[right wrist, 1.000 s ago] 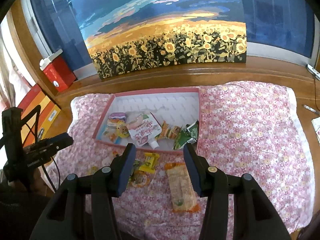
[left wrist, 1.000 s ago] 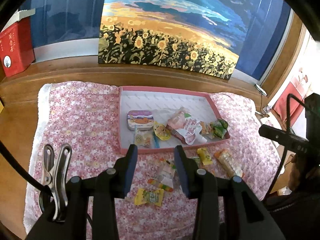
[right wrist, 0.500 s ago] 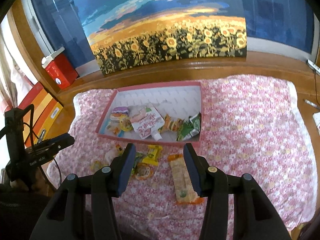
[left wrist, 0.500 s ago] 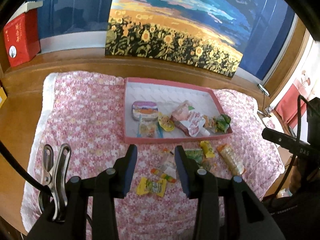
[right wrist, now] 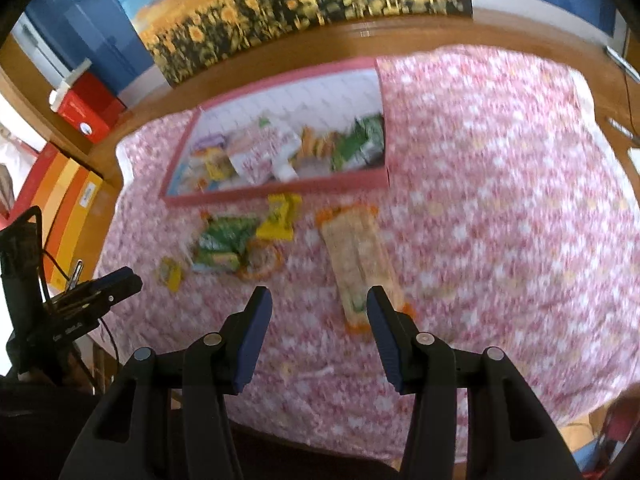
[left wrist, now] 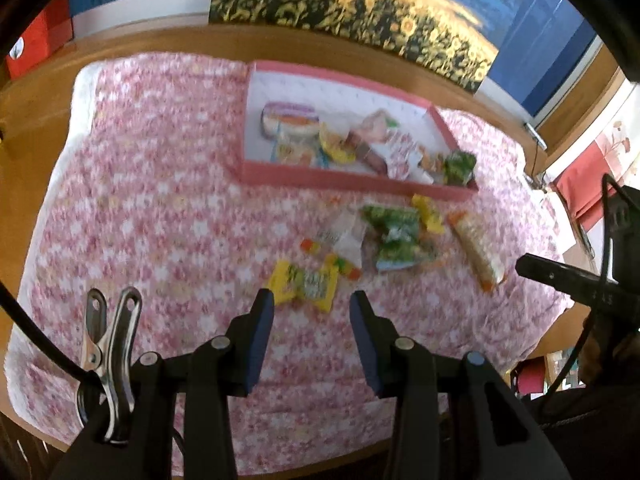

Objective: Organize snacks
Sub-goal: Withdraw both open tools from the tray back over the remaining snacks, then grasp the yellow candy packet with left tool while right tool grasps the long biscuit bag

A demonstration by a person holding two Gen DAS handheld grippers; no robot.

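Snacks [left wrist: 352, 148] fill our pink tray [left wrist: 352, 182] on the floral cloth [left wrist: 160, 200]; more packets [left wrist: 394, 236] lie loose just outside it. Both our grippers, left [left wrist: 312, 304] and right [right wrist: 319, 300], hover spread and empty.

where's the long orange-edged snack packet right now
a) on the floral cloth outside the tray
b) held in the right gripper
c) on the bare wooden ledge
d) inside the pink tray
a: the long orange-edged snack packet lies flat on the floral cloth, in front of the pink tray, and the right gripper is open and empty above it.
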